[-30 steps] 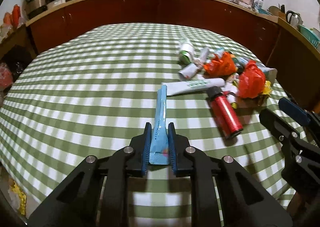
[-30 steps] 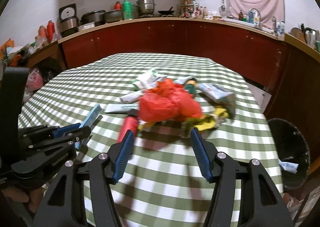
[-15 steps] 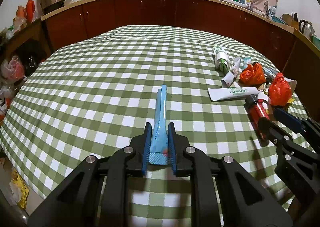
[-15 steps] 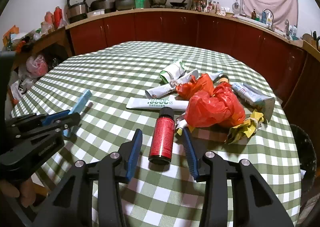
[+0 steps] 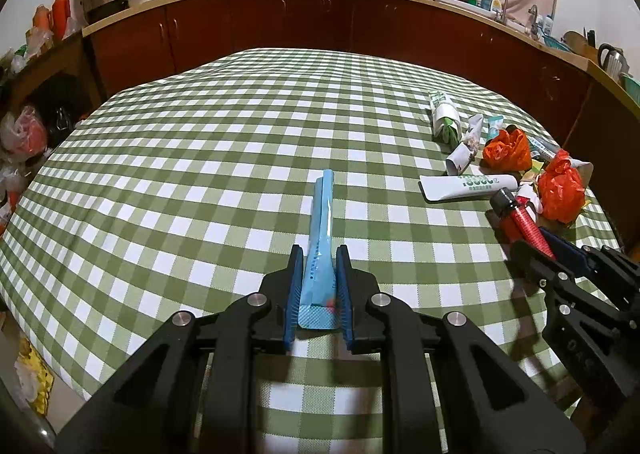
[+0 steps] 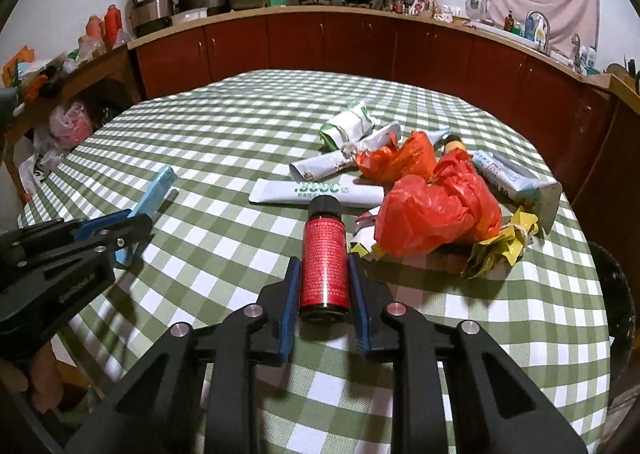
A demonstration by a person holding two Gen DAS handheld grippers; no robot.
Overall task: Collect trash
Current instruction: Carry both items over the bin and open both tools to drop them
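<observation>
Looking along the left claw point(image 5: 318, 290), its blue pads are clamped on the near end of a light blue sachet point(image 5: 321, 238), which juts away from the claw toward the middle of the frame above the green-checked counter point(image 5: 200, 158). At the right edge lies the trash pile: a white tube point(image 5: 466, 186), two crumpled orange bags point(image 5: 560, 190) and a red bottle point(image 5: 520, 220) (its black cap points to the upper left). The right claw point(image 5: 536, 248) reaches in from the lower right, its tips at the bottle's base.

Turning to the right wrist view, the right claw point(image 6: 324, 290) is closing, with the red bottle point(image 6: 324, 262) lying between its blue pads, which sit against the bottle's sides near its base, the cap pointing away toward the white tube point(image 6: 320, 190). The orange bags point(image 6: 436, 206) sit right of centre, with yellow wrappers point(image 6: 504, 242) just beside them. At the left edge the left claw point(image 6: 120, 228) grips the blue sachet point(image 6: 154, 194). A dark bin point(image 6: 616, 294) shows at the right edge, below the counter's rim.
</observation>
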